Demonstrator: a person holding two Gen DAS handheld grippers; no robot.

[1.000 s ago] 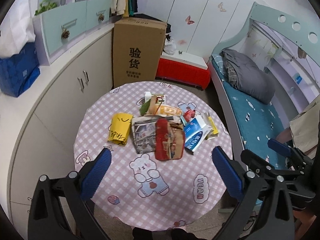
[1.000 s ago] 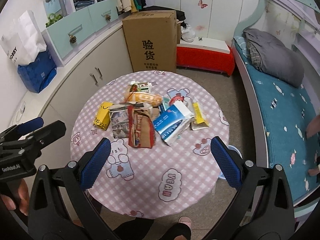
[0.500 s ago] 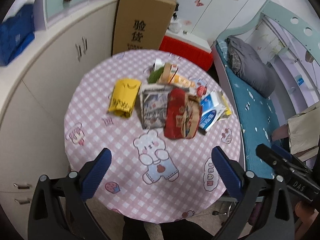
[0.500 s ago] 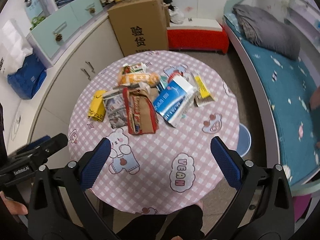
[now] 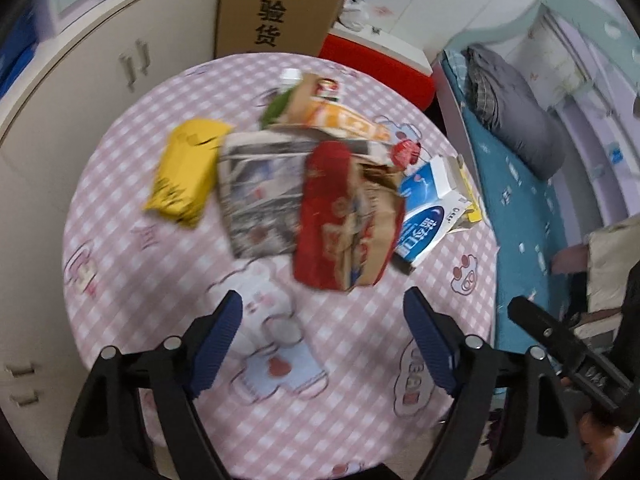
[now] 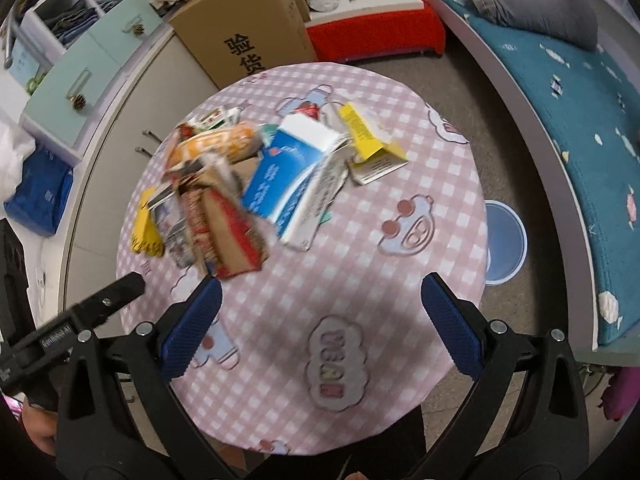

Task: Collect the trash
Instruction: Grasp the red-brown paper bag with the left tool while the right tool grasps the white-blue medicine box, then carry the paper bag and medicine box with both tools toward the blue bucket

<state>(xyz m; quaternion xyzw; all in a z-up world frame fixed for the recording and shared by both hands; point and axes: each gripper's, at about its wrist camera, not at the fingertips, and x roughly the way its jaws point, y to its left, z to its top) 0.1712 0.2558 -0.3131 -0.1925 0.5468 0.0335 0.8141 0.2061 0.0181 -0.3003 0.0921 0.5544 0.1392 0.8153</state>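
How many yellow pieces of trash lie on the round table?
2. A yellow packet lies at the left end of the pile, beside the newspaper. A yellow box lies at the right end, behind the blue and white carton. The pile may hide more.

- Tablecloth (image 5: pixel 168 272): pink-and-white check, printed cartoon bears and clouds.
- Flat packet (image 5: pixel 184 170): yellow, black marks.
- Snack bag (image 5: pixel 340 216): red and brown.
- Carton (image 6: pixel 288 172): blue and white.
- Small box (image 6: pixel 364 136): yellow.
- Bedspread (image 6: pixel 576 92): teal, pale motifs.
- Gripper pads (image 6: pixel 190 330): dark blue.
- Bin (image 6: pixel 504 240): blue.
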